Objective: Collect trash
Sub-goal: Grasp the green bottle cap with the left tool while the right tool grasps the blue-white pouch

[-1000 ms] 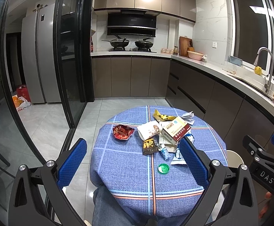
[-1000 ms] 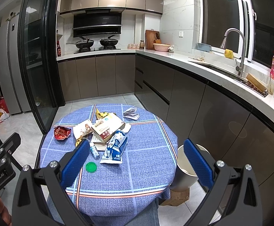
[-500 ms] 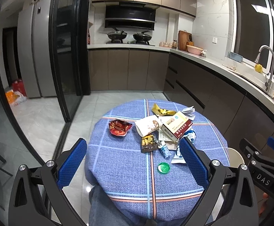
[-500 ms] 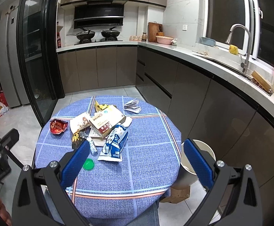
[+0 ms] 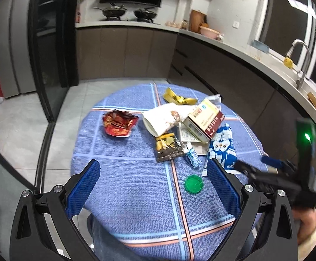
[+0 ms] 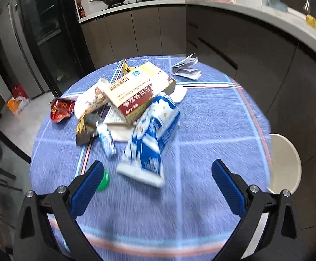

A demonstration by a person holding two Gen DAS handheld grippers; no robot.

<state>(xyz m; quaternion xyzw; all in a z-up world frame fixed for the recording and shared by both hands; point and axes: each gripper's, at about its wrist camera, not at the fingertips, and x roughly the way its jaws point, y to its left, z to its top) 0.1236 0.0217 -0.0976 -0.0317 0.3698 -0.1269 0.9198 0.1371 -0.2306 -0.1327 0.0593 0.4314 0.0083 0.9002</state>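
A heap of trash lies on the round table with a blue checked cloth (image 5: pixel 136 195) (image 6: pixel 212 130). It holds a red wrapper (image 5: pixel 118 124) (image 6: pixel 61 108), a white paper cup (image 5: pixel 162 119) (image 6: pixel 90 102), a medicine box (image 5: pixel 203 117) (image 6: pixel 140 93), a blue and white snack bag (image 5: pixel 222 145) (image 6: pixel 151 139), a dark snack packet (image 5: pixel 167 149), a yellow wrapper (image 5: pixel 177 99) and a green lid (image 5: pixel 193 183) (image 6: pixel 103 181). My left gripper (image 5: pixel 154 187) hangs open above the near table half. My right gripper (image 6: pixel 158 187) is open just in front of the blue bag's near end.
A white bin (image 6: pixel 285 163) stands on the floor at the table's right edge. Crumpled paper (image 6: pixel 187 68) lies at the far right of the cloth. Kitchen counters (image 5: pixel 245 52) curve along the right, and a glass door (image 5: pixel 49 54) is at the left. A person's leg (image 5: pixel 105 239) is under the near table edge.
Both grippers have moved forward and down toward the table, so the trash looks larger. The right one has closed in on the blue snack bag. Both jaws stay open.
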